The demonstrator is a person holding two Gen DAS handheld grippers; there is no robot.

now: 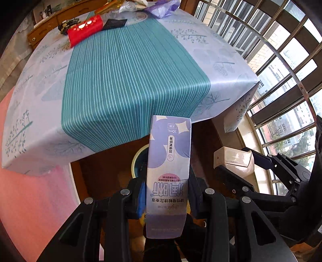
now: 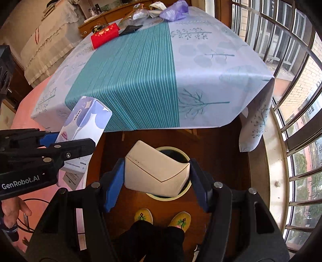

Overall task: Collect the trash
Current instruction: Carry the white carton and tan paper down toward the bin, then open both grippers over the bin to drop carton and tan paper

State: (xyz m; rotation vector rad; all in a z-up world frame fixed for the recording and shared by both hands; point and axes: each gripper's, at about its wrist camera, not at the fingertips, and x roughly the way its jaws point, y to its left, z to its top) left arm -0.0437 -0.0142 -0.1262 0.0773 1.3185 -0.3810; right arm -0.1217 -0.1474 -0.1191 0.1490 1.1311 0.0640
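Left wrist view first: the left gripper point(image 1: 167, 193) is clenched on a tall lilac carton point(image 1: 170, 161), its pads pressing the carton's two narrow sides low down, so most of the box stands out ahead of the jaws. Gripped that way, the free end points down toward the waste bin point(image 1: 138, 159), whose pale rim shows only as a sliver just behind the carton; I judge the hold is meant to let the box drop end-first once the jaws part. Off to the right of these jaws the right gripper point(image 1: 231, 171) appears from the side, with a cream box point(image 1: 233, 161) at its tip. Beyond and above the jaws lies the table point(image 1: 130, 80) under its striped cloth, with a red packet point(image 1: 85, 30) and a purple bag point(image 1: 163, 8) at the far edge, probably trash yet to be fetched.

Right wrist view: here the right gripper point(image 2: 157, 173) is seen head-on, grasping the cream box point(image 2: 155, 171) across its width between blue pads, jaws spread wide to suit it. Directly ahead of the jaws, behind the box, the waste bin point(image 2: 171, 153) shows its round mouth plainly, which the other camera hides. This view also gives the lilac carton point(image 2: 86, 125) tilted to the left of these jaws, short of the bin's mouth, and the person's slippers point(image 2: 161, 217) below. The left gripper point(image 2: 66, 149) shows only side-on.
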